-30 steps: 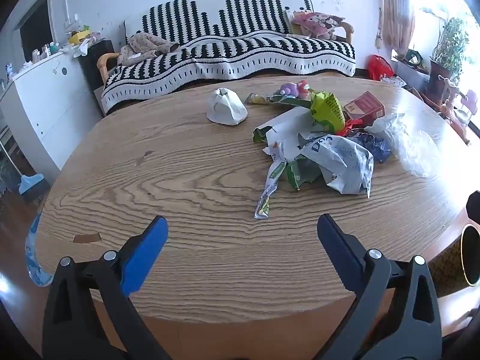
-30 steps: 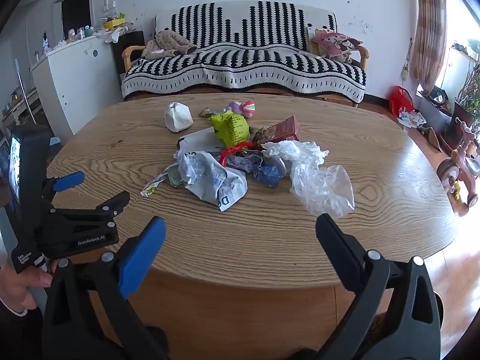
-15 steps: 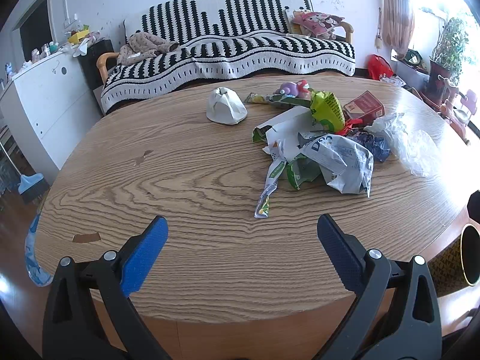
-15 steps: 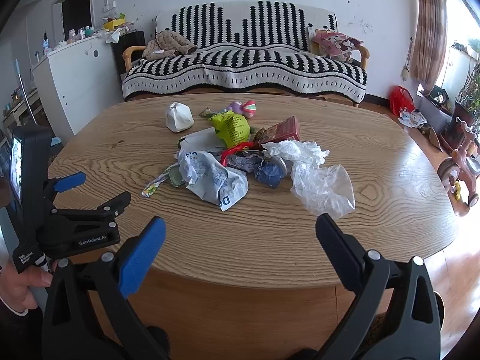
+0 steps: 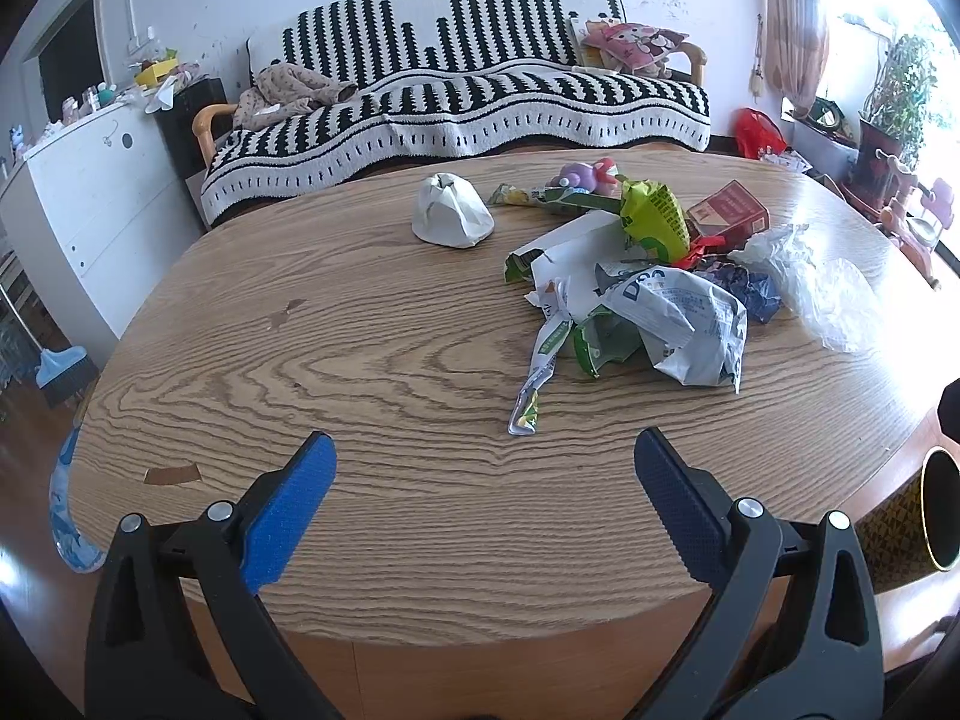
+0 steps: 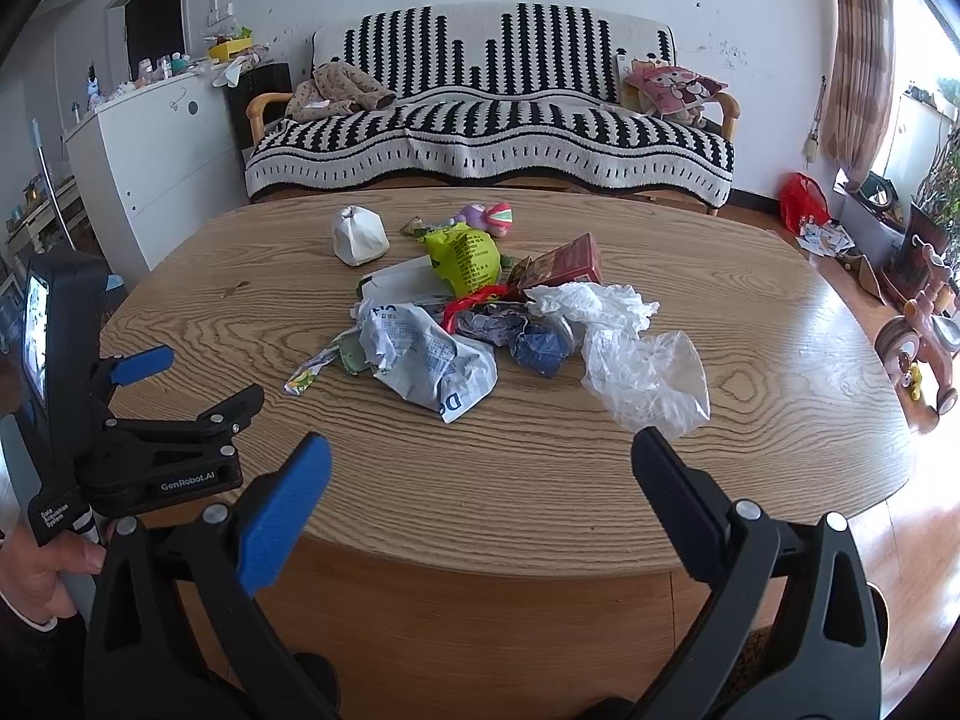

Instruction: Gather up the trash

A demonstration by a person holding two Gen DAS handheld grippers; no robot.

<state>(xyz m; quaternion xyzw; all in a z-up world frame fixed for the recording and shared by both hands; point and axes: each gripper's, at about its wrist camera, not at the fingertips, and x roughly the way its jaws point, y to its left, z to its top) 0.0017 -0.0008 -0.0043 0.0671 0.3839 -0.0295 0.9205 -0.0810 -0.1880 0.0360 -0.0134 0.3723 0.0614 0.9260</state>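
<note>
A heap of trash lies on the oval wooden table (image 5: pixel 360 360): a crumpled white-and-blue bag (image 5: pixel 678 324) (image 6: pixel 429 360), a yellow-green snack bag (image 5: pixel 651 222) (image 6: pixel 465 255), a red carton (image 5: pixel 729 216) (image 6: pixel 567 261), clear plastic film (image 5: pixel 828 294) (image 6: pixel 645 375), and a thin wrapper strip (image 5: pixel 537 378) (image 6: pixel 309 372). A white paper lump (image 5: pixel 450 219) (image 6: pixel 359 235) sits apart, behind the heap. My left gripper (image 5: pixel 485 471) hangs open over the near table edge, empty. My right gripper (image 6: pixel 480 468) is open and empty too, short of the heap. In the right wrist view the left gripper (image 6: pixel 189 372) shows at the table's left, held by a hand.
A small plush toy (image 5: pixel 585 174) (image 6: pixel 486 216) lies at the far side of the heap. A striped sofa (image 5: pixel 456 102) stands behind the table, a white cabinet (image 5: pixel 72 180) to the left. A dark round bin (image 5: pixel 939 516) stands by the table's right edge. Plants and toys crowd the right.
Both grippers have barely moved; the views shift only slightly. Nothing on the table has changed.
</note>
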